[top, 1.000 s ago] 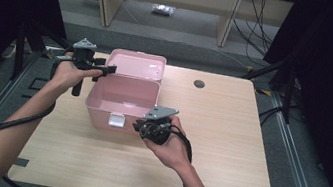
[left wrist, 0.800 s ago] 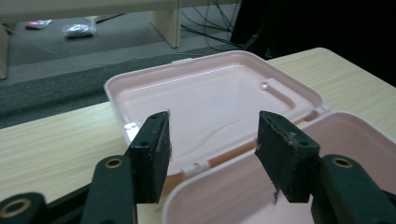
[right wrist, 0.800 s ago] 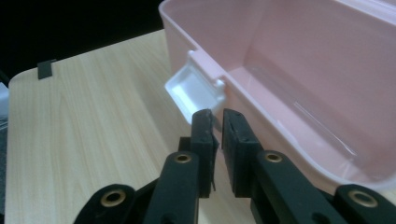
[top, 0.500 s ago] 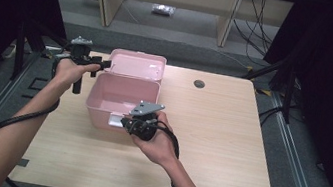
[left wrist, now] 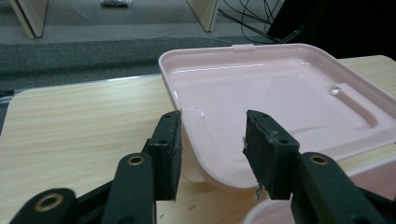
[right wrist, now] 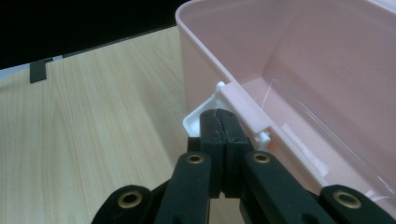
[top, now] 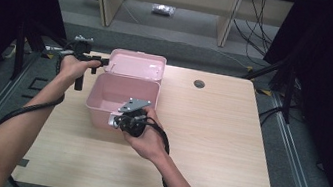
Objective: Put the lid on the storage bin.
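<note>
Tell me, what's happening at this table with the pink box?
A person holds a two-jaw tool in each hand and works on an open pink box on a wooden table. The left tool sits with its jaws on either side of the corner of the flipped-back lid; they have just been closing, but gaps remain, so the lid is not gripped. The right tool has just closed; its jaws are together, their tips against the white latch on the box's front wall.
</note>
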### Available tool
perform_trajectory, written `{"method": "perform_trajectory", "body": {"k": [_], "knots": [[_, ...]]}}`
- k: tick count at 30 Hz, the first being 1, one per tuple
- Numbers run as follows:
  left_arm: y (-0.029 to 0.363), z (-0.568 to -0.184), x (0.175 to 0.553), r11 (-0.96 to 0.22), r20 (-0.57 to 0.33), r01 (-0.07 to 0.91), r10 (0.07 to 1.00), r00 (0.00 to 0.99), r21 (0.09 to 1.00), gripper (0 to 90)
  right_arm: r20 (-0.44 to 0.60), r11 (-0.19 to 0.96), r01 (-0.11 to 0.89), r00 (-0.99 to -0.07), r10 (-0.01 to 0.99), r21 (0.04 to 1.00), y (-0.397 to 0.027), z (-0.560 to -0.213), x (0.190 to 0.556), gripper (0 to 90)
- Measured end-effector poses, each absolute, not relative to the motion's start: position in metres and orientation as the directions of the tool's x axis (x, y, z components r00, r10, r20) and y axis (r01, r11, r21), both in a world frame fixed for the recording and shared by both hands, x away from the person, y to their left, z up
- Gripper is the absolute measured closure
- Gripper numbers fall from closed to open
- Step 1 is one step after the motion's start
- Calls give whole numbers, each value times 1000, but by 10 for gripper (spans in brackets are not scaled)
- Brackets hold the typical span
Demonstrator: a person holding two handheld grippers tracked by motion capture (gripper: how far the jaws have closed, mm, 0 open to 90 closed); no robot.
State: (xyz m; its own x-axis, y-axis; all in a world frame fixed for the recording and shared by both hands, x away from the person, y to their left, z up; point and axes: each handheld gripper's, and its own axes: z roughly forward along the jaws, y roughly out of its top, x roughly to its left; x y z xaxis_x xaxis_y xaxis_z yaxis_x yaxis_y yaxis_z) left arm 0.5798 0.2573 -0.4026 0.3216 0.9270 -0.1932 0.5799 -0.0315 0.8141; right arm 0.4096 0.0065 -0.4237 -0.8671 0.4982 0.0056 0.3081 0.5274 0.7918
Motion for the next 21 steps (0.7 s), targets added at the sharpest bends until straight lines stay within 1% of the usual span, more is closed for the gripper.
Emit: {"method": "perform_trajectory", "body": {"k": [9,10,14,18,21], "knots": [[258,-412,598,1,-233,628,929,287,778,577,-7,536,302,-867,498,788,13,-428,413,900],[258,-413,600,14,-236,622,932,276,783,577,-7,537,301,-868,497,788,13,-428,413,900],[258,-415,605,-4,-235,650,930,281,760,584,-25,556,286,-874,485,781,13,-427,413,900],[256,-417,608,-12,-229,656,932,280,755,589,-19,541,286,-872,490,791,14,-427,413,900],[255,-417,610,-10,-226,659,935,272,752,597,-23,553,286,-875,484,782,14,-427,413,900]]}}
